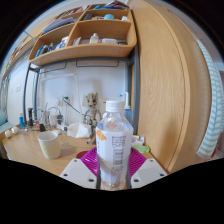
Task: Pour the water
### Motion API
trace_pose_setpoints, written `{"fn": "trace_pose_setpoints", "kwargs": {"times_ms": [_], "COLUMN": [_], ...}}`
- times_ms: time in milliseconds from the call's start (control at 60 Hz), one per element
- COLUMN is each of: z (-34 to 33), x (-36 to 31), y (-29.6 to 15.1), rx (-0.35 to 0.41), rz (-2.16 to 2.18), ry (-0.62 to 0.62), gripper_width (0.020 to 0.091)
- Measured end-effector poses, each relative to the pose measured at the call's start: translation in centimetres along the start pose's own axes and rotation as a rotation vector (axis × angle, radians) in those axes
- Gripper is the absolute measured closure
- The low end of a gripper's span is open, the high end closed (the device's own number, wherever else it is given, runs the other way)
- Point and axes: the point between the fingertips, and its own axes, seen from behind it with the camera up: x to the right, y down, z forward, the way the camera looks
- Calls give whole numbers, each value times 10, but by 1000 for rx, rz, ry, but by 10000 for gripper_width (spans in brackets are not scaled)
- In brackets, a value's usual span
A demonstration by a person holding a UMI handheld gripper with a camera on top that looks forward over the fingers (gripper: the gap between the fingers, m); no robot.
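Note:
A clear plastic water bottle (113, 140) with a white cap and a white label stands upright between my fingers, lifted above the wooden table. My gripper (113, 168) is shut on the bottle, and both magenta pads (90, 160) press against its lower sides. A pale green cup (49, 144) stands on the table to the left, beyond the fingers and well apart from the bottle.
The wooden table (25, 152) holds small items at the back left, a white box and a small figurine (91, 106). A wooden shelf (85, 45) with boxes hangs above. A tall wooden cabinet side (165, 90) rises close on the right.

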Motion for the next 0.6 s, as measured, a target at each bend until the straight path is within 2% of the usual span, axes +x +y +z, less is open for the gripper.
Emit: {"fn": "trace_pose_setpoints", "kwargs": {"times_ms": [250,417,600], "z": [2,15,36], "x": [-11,-39,-78], "y": [-4,-23,-52], "rx": [-8,10,67], "rz": [-129,-532,-1036], "ry": [11,31,37], "gripper_width": [763,760,756]}}
